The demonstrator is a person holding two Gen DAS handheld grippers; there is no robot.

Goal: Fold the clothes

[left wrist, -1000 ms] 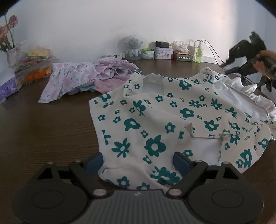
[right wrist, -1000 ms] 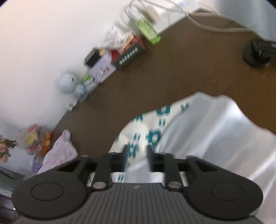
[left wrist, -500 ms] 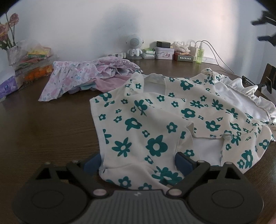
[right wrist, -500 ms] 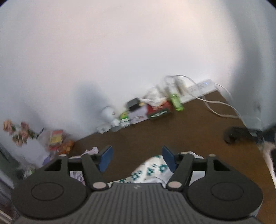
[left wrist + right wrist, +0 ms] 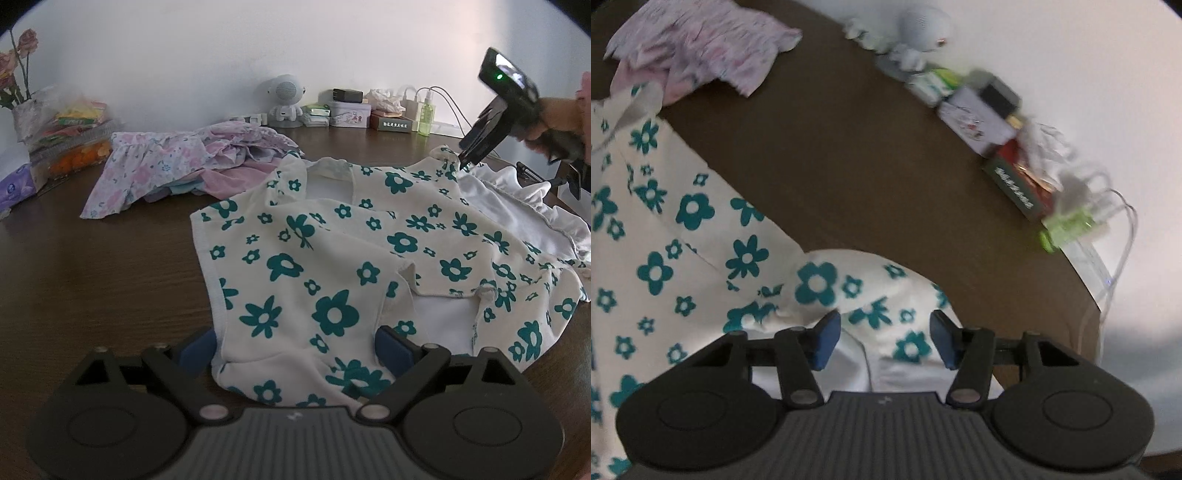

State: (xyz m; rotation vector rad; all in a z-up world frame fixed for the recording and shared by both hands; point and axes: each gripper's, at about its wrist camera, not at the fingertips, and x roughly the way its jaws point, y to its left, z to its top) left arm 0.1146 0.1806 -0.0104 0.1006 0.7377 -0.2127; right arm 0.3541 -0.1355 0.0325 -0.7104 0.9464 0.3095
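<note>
Cream cotton garment (image 5: 332, 258) with teal flower print is spread on the dark wood table (image 5: 92, 288), partly folded over itself, white lining exposed at the right side. The left gripper (image 5: 295, 350) is set at the garment's near edge, its blue fingers (image 5: 391, 345) spread wide on either side of a cloth fold; no pinch is seen, cloth lies between them untouched by the pads. The right gripper (image 5: 882, 336) is held by a hand (image 5: 557, 122) at the garment's far right corner, pointed down at the cloth; its fingers (image 5: 825, 338) are closing, parted, with a raised hump of flowered cloth between them, not yet pressed. A pile of pink and lilac clothes (image 5: 177, 162) is seen further back on the left. Boxes, a green bottle (image 5: 424, 116) and a small white robot figure (image 5: 284, 96) are lined along the wall.
</note>
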